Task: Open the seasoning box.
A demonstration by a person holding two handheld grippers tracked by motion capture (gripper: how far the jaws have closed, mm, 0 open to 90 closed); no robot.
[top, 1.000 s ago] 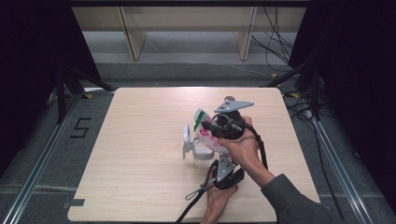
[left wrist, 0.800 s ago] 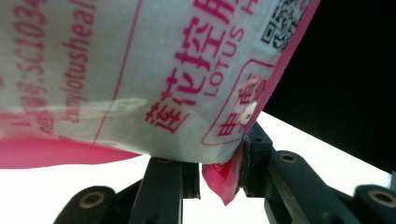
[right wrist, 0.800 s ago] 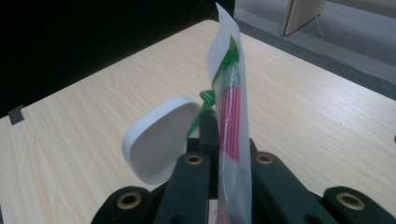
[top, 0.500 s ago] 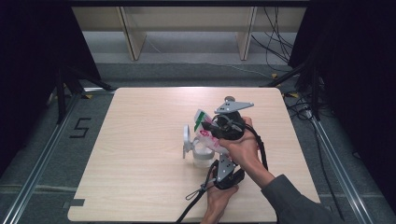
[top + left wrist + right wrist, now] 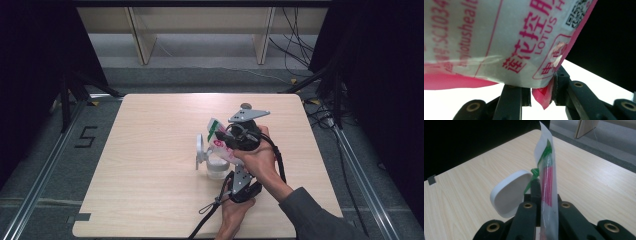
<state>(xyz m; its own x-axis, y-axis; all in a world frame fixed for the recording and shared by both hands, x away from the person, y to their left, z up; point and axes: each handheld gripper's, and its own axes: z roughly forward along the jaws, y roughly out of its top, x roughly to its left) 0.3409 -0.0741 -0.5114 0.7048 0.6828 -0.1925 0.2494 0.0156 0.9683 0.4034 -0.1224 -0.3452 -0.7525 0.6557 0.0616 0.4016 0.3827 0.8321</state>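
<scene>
Pink-and-white packet (image 5: 220,142) sits pinched in both tongs: the right gripper (image 5: 231,141) clamps it from 3 o'clock, the left gripper (image 5: 235,175) nips its lower corner from 6 o'clock. Below it stands a clear jar (image 5: 216,167), contents unclear, its white lid (image 5: 200,148) flipped open at 9 o'clock.

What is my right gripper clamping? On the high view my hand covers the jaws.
Observer: In the right gripper view, the right gripper has its jaws shut on a thin sachet, seen edge-on, with pink print and a green top.
Operator: And the left one?
Observer: The left gripper view shows the left gripper pinching the sachet's pink corner between its jaws.
Operator: Any print readable?
Observer: Yes, in the left gripper view: red Chinese characters, the word LOTUS and a QR code.
</scene>
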